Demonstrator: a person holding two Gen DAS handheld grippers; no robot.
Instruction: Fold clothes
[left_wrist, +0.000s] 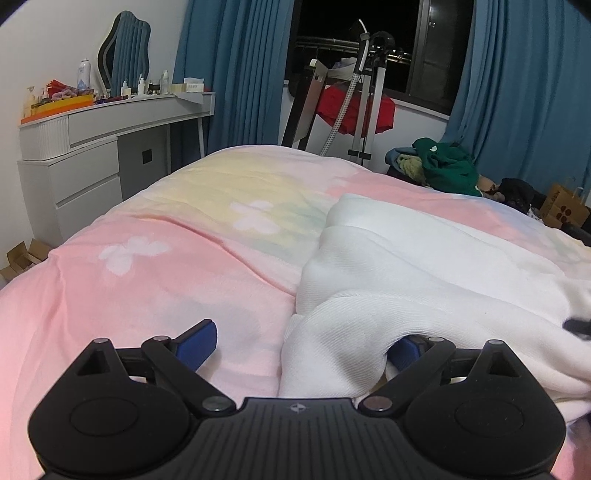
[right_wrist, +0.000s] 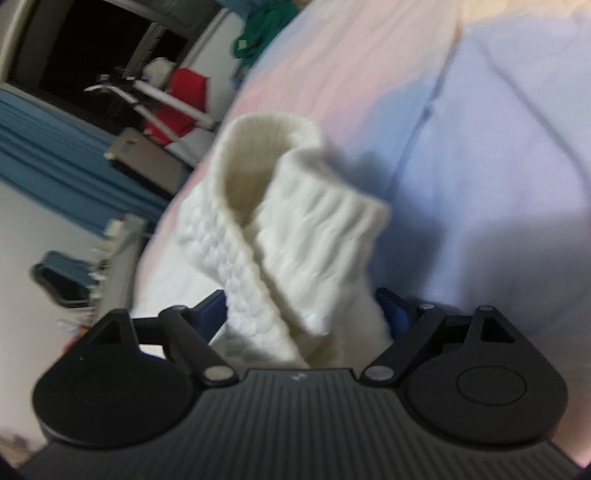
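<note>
A white knitted garment (left_wrist: 406, 258) lies on the right half of a pastel pink, yellow and blue bed cover (left_wrist: 166, 240). My left gripper (left_wrist: 301, 347) stands open low over the bed. A fold of the garment's near edge lies between its blue pads (left_wrist: 195, 343), close to the right one and apart from the left one. In the blurred right wrist view, a ribbed white cuff (right_wrist: 295, 221) of the garment stands up between the wide-set jaws of my right gripper (right_wrist: 301, 306), over the bed cover (right_wrist: 480, 147). That gripper is open, and its pads do not press the fabric.
A white dressing table (left_wrist: 92, 147) with a mirror and bottles stands left of the bed. Behind the bed are blue curtains, a dark window and a metal stand with red cloth (left_wrist: 354, 107). A green clothes pile (left_wrist: 443, 166) and a paper bag (left_wrist: 561, 210) sit at the right.
</note>
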